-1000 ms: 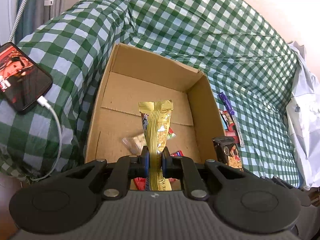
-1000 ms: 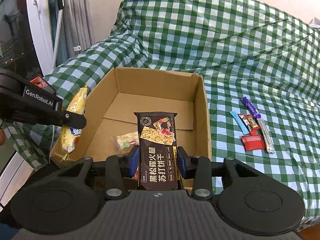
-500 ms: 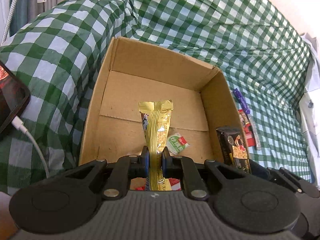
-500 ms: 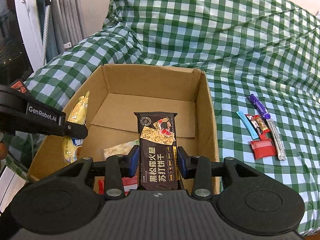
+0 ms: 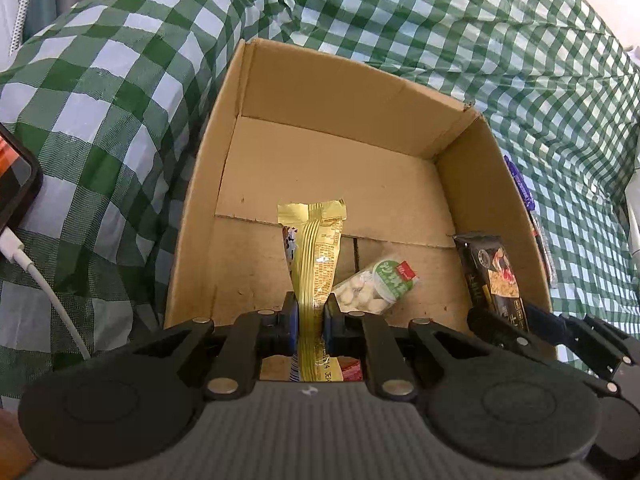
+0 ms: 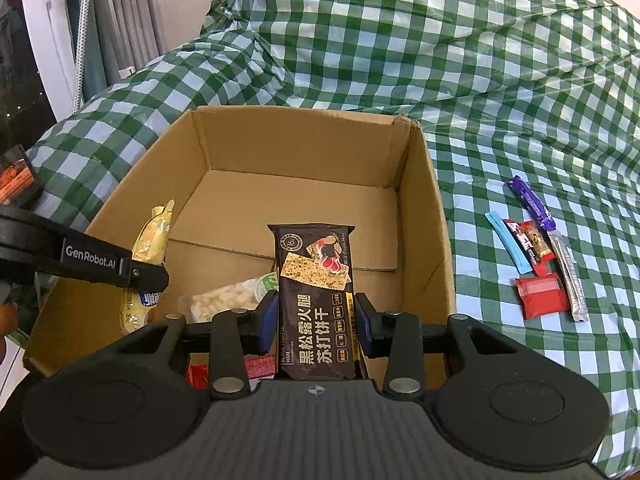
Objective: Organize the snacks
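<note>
Two tools are over the cardboard box (image 6: 424, 200), each pinching a snack. L tool (image 5: 310, 312) is pressed nearly together on a thin gold wrapper (image 5: 314, 248), which stands edge-on between the pads and sticks up past the tips, above the box floor. R tool (image 6: 316, 316) clamps a black cracker pack (image 6: 314, 280) flat between its blue pads, label facing the camera, top end reaching out over the box interior.

Ahead of and below both tools, on the box floor, lies a clear bag of pale round bits w/ a green label (image 5: 376, 284), just R of the gold wrapper in the L wrist view. Something red (image 6: 256, 366) shows under the R tool, close to the near box wall; prob. another wrapper, but it is mostly hidden.

In the L wrist view the R tool & its black pack appear at the R, inside the box near its R wall. In the R wrist view the L tool's arm comes in from the L, w/ the gold wrapper hanging at the L wall.

Outside the box, well R of the R tool, loose snacks lie on the green checked cloth (image 6: 480, 60): a purple bar (image 6: 532, 202), a blue stick (image 6: 506, 242), a red sachet (image 6: 542, 294), a silver stick (image 6: 568, 276). A phone (image 5: 16, 176) w/ white cable (image 5: 40, 284) sits far L of the L tool.
</note>
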Demonstrator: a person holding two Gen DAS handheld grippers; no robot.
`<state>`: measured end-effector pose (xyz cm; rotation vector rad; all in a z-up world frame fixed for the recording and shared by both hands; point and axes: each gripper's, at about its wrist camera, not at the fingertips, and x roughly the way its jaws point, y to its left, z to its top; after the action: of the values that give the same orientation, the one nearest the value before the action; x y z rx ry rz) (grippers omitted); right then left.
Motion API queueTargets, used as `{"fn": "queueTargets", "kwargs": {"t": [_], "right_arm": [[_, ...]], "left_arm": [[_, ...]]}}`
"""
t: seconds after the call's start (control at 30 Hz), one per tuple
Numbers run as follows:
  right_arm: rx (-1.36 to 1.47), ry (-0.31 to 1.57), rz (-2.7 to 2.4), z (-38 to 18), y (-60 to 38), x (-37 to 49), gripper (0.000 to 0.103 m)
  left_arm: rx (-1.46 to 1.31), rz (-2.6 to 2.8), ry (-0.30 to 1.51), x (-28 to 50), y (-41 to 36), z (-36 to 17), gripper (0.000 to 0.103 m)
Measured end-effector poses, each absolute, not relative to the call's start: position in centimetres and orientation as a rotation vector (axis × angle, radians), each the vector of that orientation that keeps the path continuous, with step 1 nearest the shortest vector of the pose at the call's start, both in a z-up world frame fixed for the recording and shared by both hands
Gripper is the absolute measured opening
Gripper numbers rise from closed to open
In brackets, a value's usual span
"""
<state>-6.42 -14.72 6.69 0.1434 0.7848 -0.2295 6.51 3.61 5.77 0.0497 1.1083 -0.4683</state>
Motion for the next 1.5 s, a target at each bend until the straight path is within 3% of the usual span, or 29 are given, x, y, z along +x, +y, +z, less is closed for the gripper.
{"fn": "queueTargets", "kwargs": {"t": [0.1,0.17,0.2,0.27,0.33,0.77,1.5], "right_arm": [[0.143,0.789,-0.236,6.4,-14.8,-5.9,0.041],[0.153,0.792,-0.236,6.3,-15.1,-5.7,0.043],[0.157,0.792,-0.236,6.4,-15.2,-5.5,0.047],[0.161,0.792,-0.249,6.8,-15.3,-5.4,0.077],[0.162,0.773,-0.253,7.5,-15.4,-5.7,0.083],[0.16,0.779,-0.223,11.7,-11.4,-13.8,0.098],[0.136,0.581,-0.305,14.7,-6.4,-25.5,0.1]], "left_arm": [[0.066,-0.461,1.101,6.7,3.5,5.6,0.014],[0.094,-0.45,1.07,6.5,3.4,6.1,0.045],[0.097,-0.436,1.065,6.5,3.4,6.3,0.087],[0.052,-0.455,1.058,6.2,3.7,7.0,0.096],[0.066,-0.43,1.038,5.8,3.9,7.6,0.102],[0.124,-0.436,0.95,-3.1,8.0,11.8,0.103],[0.136,-0.391,0.745,-14.7,11.3,16.5,0.103]]}}
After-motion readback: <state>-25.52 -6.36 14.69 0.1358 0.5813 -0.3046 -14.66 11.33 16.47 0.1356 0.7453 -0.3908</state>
